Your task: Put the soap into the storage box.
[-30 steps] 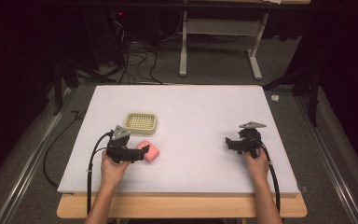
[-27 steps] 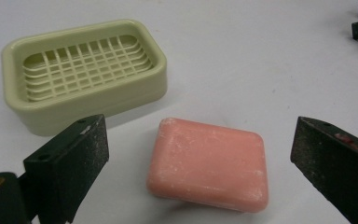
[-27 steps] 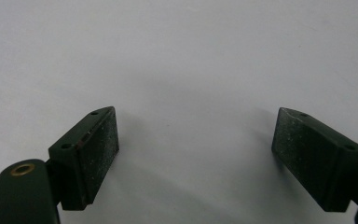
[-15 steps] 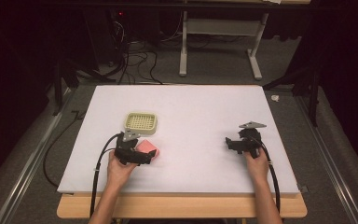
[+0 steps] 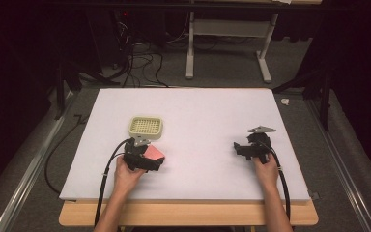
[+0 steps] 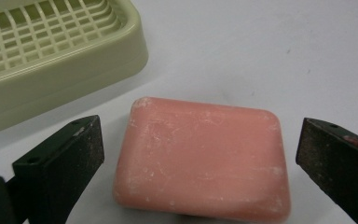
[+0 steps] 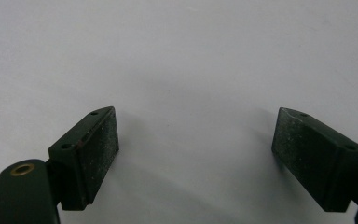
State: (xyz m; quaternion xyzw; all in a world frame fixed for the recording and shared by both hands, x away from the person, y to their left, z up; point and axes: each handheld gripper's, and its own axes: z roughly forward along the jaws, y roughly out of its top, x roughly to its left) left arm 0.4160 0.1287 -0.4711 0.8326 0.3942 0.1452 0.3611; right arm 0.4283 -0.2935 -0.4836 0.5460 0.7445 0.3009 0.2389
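A pink bar of soap (image 6: 203, 158) lies flat on the white table (image 5: 203, 116), toward its front-left part, just in front of a pale green slatted soap dish (image 5: 146, 126) that sits nearer the table's middle-left. The left gripper (image 5: 150, 163) sits low over the soap with its jaws spread wide apart, one on each side of the bar; in the left gripper view a strip of bare table shows between each jaw and the soap's short ends, so nothing is clamped yet. The bar's long axis runs across from jaw to jaw, meaning a closing would squeeze it lengthwise. Whether the jaw tips touch the table is hard to tell from these angles. The dish lies just beyond the soap, up and to the left in that view, near but not touching it.

The right gripper (image 5: 241, 146) rests well apart near the table's front-right, jaws also spread, with bare table between them. The left hand (image 5: 125, 174) is plainly the nearer one.
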